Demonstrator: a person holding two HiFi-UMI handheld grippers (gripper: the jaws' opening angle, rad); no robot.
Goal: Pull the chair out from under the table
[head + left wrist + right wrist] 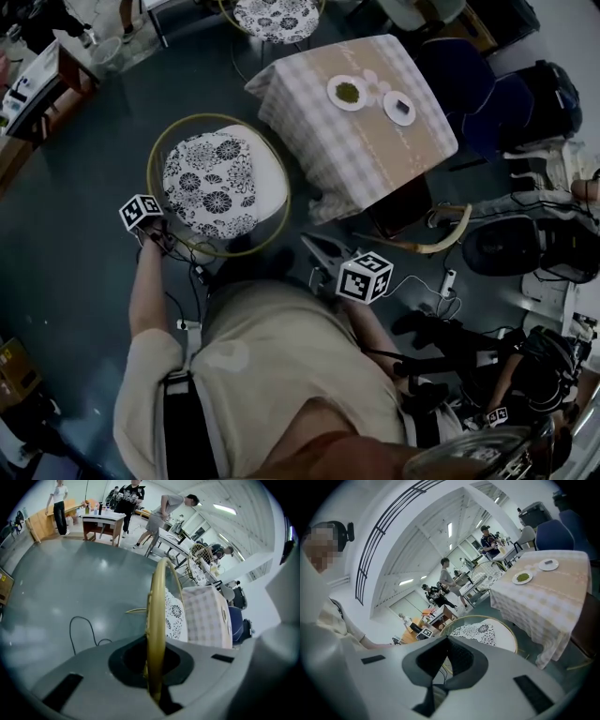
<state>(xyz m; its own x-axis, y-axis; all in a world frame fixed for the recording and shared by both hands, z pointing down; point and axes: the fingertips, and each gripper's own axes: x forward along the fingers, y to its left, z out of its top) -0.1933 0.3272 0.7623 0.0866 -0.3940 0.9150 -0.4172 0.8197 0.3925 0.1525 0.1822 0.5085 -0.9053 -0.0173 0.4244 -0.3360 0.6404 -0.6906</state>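
The chair (220, 183) has a black-and-white floral cushion inside a golden hoop rim (187, 122). It stands on the grey floor to the left of the table (356, 150), apart from its checked cloth. My left gripper (161, 236) is shut on the rim at its near left side. In the left gripper view the golden rim (157, 616) runs up between the jaws of the left gripper (155, 693). My right gripper (309, 242) hovers near the table's front corner, shut and holding nothing. The right gripper view shows the right gripper (433, 686), the chair (480, 632) and the table (553, 597).
Two plates (348, 92) (399, 107) sit on the table. A second floral chair (277, 17) stands beyond it, and a curved wooden chair back (441, 239) shows at its right side. Bags (511, 246) and cables (441, 286) lie at the right. Several people stand far off (133, 503).
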